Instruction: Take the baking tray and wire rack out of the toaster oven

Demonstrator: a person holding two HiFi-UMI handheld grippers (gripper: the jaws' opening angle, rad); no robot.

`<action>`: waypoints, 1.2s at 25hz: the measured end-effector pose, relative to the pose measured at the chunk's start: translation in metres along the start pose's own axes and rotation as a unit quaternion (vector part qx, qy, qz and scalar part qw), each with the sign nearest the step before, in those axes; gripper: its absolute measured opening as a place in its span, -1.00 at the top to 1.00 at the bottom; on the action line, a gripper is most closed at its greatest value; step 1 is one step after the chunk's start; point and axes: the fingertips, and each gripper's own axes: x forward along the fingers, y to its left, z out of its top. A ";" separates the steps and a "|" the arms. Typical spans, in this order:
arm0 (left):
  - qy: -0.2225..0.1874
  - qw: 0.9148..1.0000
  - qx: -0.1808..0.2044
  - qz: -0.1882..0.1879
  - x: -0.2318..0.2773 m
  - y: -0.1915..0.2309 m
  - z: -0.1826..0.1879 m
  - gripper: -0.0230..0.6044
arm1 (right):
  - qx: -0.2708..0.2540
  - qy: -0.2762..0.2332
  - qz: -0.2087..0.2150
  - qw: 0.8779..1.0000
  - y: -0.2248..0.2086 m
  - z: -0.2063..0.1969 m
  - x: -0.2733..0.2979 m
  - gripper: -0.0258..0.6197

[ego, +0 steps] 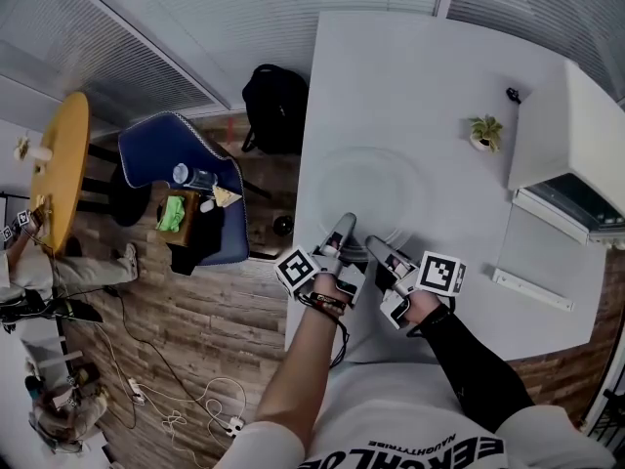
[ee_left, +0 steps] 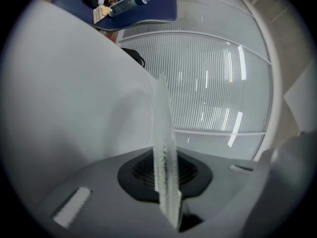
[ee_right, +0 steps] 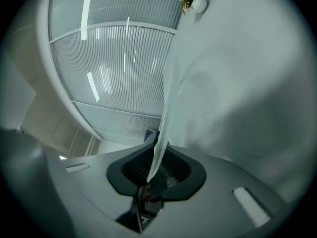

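A thin, whitish, see-through round sheet (ego: pixel 366 195) lies low over the white table (ego: pixel 410 76), its outline faint. My left gripper (ego: pixel 344 226) holds its near rim; in the left gripper view the sheet's edge (ee_left: pixel 163 133) runs straight into the gripper (ee_left: pixel 166 185), jaws shut on it. Just to its right, my right gripper (ego: pixel 375 246) has the same rim; the sheet's edge (ee_right: pixel 166 113) enters that gripper (ee_right: pixel 155 175) and the pads close on it. The white toaster oven (ego: pixel 571 130) stands at the table's right, its door (ego: pixel 547 252) folded down. No tray or rack is visible.
A small potted plant (ego: pixel 484 131) sits near the oven. Left of the table stand a blue chair (ego: pixel 186 179) with a bottle, a black backpack (ego: pixel 276 106) and a yellow round table (ego: pixel 59 164). Cables lie on the wooden floor.
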 end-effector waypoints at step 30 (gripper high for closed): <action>0.077 0.997 0.025 0.008 -0.027 0.015 -0.028 0.65 | 0.045 -0.034 -0.048 0.997 -0.032 0.023 0.016 0.79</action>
